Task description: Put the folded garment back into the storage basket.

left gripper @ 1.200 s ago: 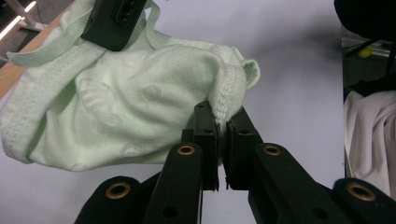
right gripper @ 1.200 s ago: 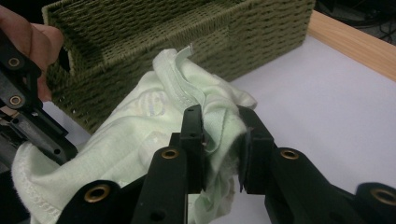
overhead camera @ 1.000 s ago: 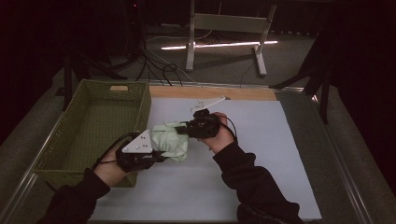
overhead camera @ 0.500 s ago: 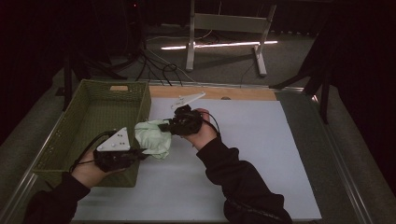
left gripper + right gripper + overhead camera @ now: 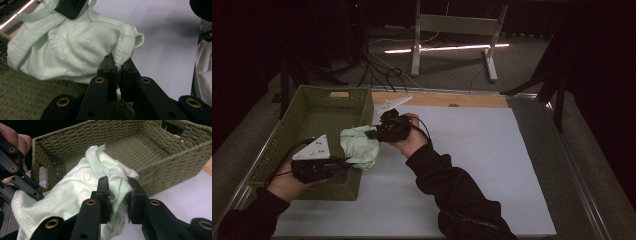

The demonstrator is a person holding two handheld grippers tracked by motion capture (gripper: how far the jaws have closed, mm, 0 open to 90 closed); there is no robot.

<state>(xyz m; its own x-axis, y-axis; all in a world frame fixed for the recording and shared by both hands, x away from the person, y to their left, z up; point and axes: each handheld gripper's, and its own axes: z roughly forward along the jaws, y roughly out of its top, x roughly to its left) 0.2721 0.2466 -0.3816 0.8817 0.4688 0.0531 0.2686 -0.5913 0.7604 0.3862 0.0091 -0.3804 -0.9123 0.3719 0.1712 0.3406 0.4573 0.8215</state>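
pale green cloth (image 5: 359,146) held over wicker basket (image 5: 287,150) rim | left gripper (image 5: 118,68) jaws pinched on hem | right gripper (image 5: 119,195) jaws clamped on bunched fabric | white worktop (image 5: 492,165) beside

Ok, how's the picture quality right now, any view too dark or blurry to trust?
High view: dim, surroundings nearly black, a bright light strip on the floor, pale green cloth soft. Left gripper view: cloth sharp, seam stitches readable, white mat evenly lit. Right gripper view: woven basket crisp, near claw arms dark.

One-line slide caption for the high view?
Both grippers, left and right, hold a pale green cloth over the basket's edge.
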